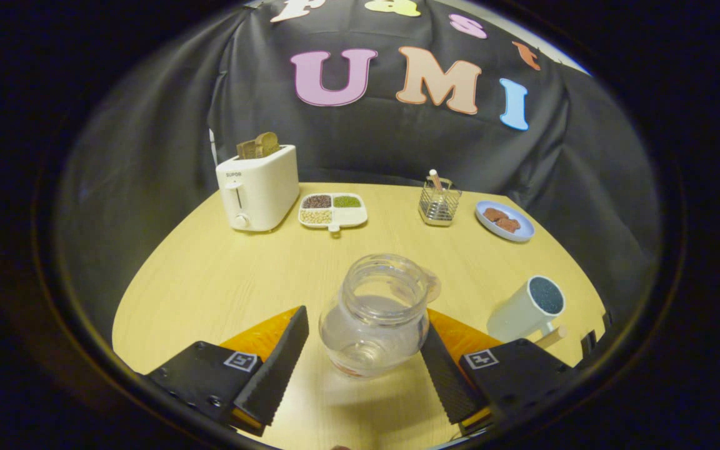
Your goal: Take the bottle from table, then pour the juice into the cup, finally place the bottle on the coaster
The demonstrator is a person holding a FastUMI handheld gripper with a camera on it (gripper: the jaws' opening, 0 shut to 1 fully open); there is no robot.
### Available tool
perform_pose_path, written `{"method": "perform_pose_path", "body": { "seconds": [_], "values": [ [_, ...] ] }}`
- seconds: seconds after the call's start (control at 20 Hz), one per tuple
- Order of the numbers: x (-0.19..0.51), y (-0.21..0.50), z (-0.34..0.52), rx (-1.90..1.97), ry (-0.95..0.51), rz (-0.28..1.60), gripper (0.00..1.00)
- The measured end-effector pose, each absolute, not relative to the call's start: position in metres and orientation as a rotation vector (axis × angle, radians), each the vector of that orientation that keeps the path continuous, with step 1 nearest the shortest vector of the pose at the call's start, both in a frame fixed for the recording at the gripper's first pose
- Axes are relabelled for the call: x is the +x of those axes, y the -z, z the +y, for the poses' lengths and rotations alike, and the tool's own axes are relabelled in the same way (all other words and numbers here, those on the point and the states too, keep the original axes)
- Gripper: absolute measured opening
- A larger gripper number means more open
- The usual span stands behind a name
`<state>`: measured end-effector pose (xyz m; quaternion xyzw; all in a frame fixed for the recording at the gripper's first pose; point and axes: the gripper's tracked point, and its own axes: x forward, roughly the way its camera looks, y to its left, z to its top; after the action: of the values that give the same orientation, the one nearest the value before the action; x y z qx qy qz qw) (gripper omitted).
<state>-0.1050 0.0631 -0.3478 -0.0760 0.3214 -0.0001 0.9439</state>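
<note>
Pale wooden tabletop [222, 281], backed by a draped black cloth wall, carries a breakfast spread. At centre, a clear glass bottle [375, 315] with a wide open mouth stands upright between the fingers of the gripper [365, 340]; the fingers are spread apart, the right one close against the bottle's side or touching it, the left one standing clear with a gap of bare wood. From the bottle, a white cup [525, 309] sits at about three o'clock, its dark interior showing. At eleven o'clock stands a white toaster [259, 187] with browned toast [259, 145] poking from its slot. A divided white dish [332, 210] of grains and beans sits at twelve o'clock beside the toaster. At one o'clock stands a wire mesh holder [439, 203], with a blue plate [504, 221] of brown biscuits at two o'clock.
</note>
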Motion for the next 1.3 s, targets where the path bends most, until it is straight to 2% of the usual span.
{"method": "perform_pose_path", "body": {
  "seconds": [0.1,0.2,0.6,0.95,1.3],
  "values": [
    [-0.103,0.350,0.060,-0.149,0.022,0.666,1.00],
    [-0.100,0.352,0.060,-0.124,0.018,0.668,0.86],
    [-0.097,0.351,0.053,0.009,0.065,0.716,0.76],
    [-0.082,0.342,0.055,0.249,0.033,0.710,0.75],
    [-0.050,0.299,0.041,0.629,0.047,0.531,0.74]
  ]
}}
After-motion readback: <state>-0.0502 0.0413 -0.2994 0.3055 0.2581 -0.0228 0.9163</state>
